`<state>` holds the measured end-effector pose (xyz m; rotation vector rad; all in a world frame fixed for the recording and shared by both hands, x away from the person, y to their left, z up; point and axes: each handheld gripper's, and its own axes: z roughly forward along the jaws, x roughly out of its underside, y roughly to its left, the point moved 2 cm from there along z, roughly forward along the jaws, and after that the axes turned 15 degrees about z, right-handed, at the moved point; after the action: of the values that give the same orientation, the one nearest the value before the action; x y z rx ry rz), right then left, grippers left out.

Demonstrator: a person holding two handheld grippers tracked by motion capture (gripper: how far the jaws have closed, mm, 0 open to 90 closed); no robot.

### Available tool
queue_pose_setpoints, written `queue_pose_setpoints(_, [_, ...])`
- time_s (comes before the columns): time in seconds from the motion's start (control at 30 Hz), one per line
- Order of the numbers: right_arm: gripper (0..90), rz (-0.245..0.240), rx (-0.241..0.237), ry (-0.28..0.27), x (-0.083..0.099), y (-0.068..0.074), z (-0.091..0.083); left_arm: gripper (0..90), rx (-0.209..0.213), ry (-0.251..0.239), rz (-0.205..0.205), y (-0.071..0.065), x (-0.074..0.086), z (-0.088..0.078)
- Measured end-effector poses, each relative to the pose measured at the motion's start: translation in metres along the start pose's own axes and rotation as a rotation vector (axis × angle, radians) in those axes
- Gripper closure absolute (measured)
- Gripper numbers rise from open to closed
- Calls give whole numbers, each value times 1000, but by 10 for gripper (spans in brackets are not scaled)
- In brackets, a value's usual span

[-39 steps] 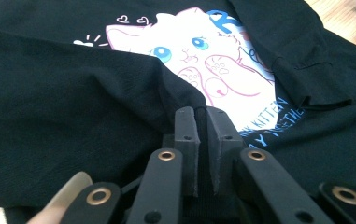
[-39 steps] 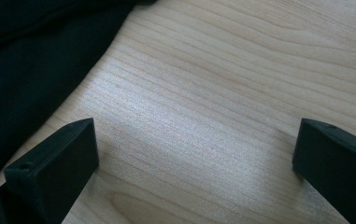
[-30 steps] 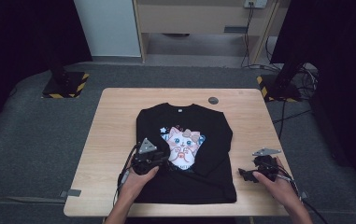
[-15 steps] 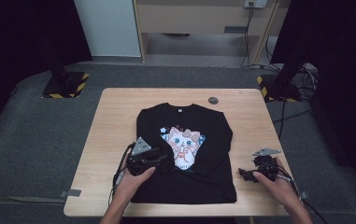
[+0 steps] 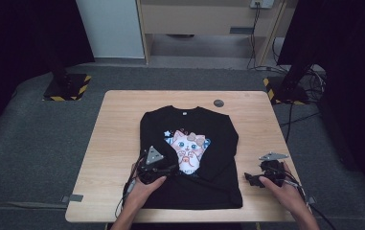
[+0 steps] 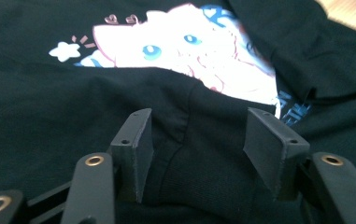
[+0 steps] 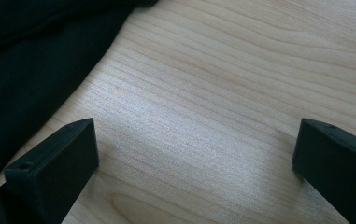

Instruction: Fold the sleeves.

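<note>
Over black shirt (image 5: 189, 158): left tool (image 6: 196, 144) just opening, fold between jaws.

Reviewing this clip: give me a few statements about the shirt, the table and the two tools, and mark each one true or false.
1. The black shirt lies on the wooden table with its cat print facing up. True.
2. The left tool is clamped shut on a sleeve. False: its jaws have just been opening and stand apart over the dark fabric, with a fold between them but not pinched.
3. The right tool sits over bare wood beside the shirt's edge, jaws wide apart. True.
4. A small round dark object rests on the shirt's collar. False: it lies on the table, apart from the shirt.
</note>
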<state>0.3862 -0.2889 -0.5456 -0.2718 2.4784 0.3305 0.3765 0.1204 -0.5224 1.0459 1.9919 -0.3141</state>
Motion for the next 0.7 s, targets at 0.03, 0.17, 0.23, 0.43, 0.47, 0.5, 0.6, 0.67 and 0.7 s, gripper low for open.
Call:
queue_pose_setpoints(0.03, [3, 1, 1, -1, 0, 0, 0, 418, -3, 14, 8, -1, 1, 2])
queue_pose_setpoints(0.17, [4, 3, 2, -2, 0, 0, 0, 413, 5, 31, 1, -3, 2, 9])
queue_pose_setpoints(0.23, [3, 2, 2, -3, 0, 0, 0, 413, 11, 37, 6, -4, 2, 11])
queue_pose_setpoints(0.43, [3, 3, 2, -3, 0, 0, 0, 373, 26, 30, 0, -7, 1, 12])
queue_pose_setpoints(0.47, [4, 3, 2, -3, 0, 0, 0, 357, 27, 32, -1, -7, 1, 12])
queue_pose_setpoints(0.5, [3, 4, 3, -3, 0, 0, 0, 331, 29, 32, -4, -7, 2, 12])
queue_pose_setpoints(0.6, [4, 10, 9, 0, 0, 1, 0, 272, 25, 31, -12, -5, 5, 8])
queue_pose_setpoints(0.67, [4, 9, 9, 2, 0, 1, 0, 223, 25, 26, -20, -3, 8, 4])
queue_pose_setpoints(0.7, [4, 9, 9, 0, 0, 1, 0, 205, 25, 23, -20, -2, 8, 1])
